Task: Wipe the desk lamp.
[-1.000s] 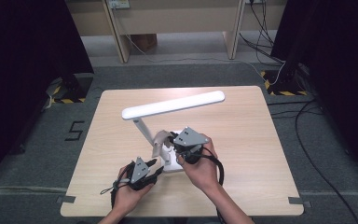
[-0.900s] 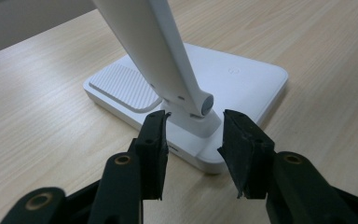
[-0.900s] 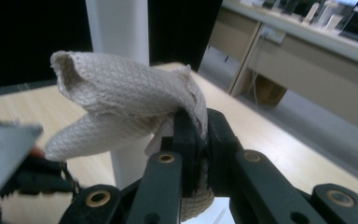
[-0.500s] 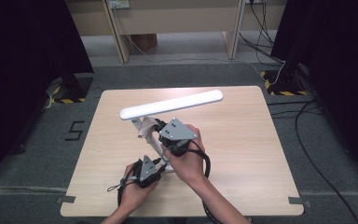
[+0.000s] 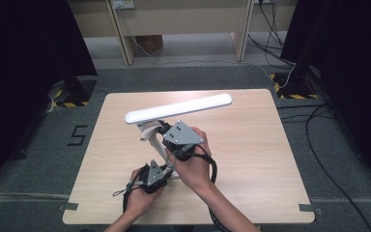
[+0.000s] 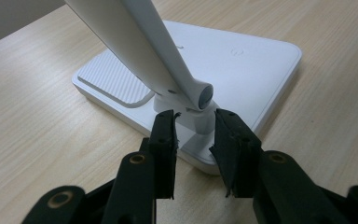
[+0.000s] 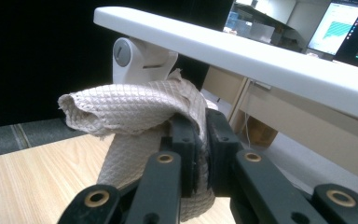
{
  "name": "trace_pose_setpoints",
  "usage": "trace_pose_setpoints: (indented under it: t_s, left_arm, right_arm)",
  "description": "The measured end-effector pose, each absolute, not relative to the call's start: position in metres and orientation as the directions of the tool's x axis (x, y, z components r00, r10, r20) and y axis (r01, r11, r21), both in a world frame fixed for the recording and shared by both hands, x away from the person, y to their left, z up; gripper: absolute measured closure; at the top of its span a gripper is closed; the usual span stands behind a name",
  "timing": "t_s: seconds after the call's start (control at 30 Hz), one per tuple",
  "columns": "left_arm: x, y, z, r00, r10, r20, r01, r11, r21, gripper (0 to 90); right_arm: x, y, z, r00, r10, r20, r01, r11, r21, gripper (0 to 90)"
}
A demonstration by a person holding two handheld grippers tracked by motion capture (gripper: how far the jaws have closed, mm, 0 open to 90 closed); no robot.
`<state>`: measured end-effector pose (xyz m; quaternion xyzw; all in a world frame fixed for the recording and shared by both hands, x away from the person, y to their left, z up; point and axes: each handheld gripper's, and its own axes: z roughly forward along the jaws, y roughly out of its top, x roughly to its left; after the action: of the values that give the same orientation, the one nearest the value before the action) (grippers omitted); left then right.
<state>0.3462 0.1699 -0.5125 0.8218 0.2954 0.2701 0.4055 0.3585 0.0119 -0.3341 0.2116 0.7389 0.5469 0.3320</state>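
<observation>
- Left gripper (image 5: 155, 175), near edge of the pale wooden table (image 5: 251, 159): jaws have just been closing around the white desk lamp (image 5: 178, 107)'s hinge post (image 6: 193, 122), seemingly to steady it; contact unclear.
- Right gripper (image 7: 198, 140), raised just beyond, is clamped on a beige waffle-textured cloth (image 7: 135, 114) at the lamp's upper joint, likely wiping.

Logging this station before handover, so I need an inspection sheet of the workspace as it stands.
Surface: light wooden table, bare apart from the lamp.
Job's things: white desk lamp standing on its flat base; beige waffle-textured cloth against the lamp's upper hinge.
Clutter: nothing seen.
Grippers: left gripper jaws have just been closing around the lamp's lower hinge post, contact unclear; right gripper shut on the cloth.
Cables: black gripper cable by the right wrist; floor cables at right.
Surroundings: grey carpet, desk legs, dark curtains.
</observation>
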Motion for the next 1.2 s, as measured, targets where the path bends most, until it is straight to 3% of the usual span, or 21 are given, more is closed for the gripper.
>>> trace_pose_setpoints:
  t_s: [0.37,0.53,0.67,1.0,1.2]
  left_arm:
    - [0.349,0.172,-0.511,0.684,0.699,0.209,0.266,-0.507,0.82,69.5]
    - [0.349,0.171,-0.508,0.675,0.713,0.192,0.245,-0.462,0.853,58.7]
    - [0.35,0.173,-0.502,0.658,0.726,0.198,0.214,-0.433,0.876,55.7]
    - [0.354,0.175,-0.501,0.638,0.761,0.12,0.261,-0.361,0.895,59.6]
    - [0.354,0.178,-0.499,0.629,0.762,0.153,0.245,-0.38,0.892,63.9]
  right_arm:
    - [0.36,0.01,-0.331,-0.689,0.676,-0.261,-0.051,0.315,0.948,84.3]
    - [0.36,0.01,-0.331,-0.687,0.678,-0.261,-0.05,0.314,0.948,84.3]
    - [0.36,0.01,-0.333,-0.687,0.678,-0.263,-0.05,0.317,0.947,84.3]
    - [0.361,0.011,-0.337,-0.689,0.677,-0.261,-0.04,0.324,0.945,84.3]
    - [0.361,0.011,-0.336,-0.688,0.678,-0.257,-0.036,0.322,0.946,84.3]
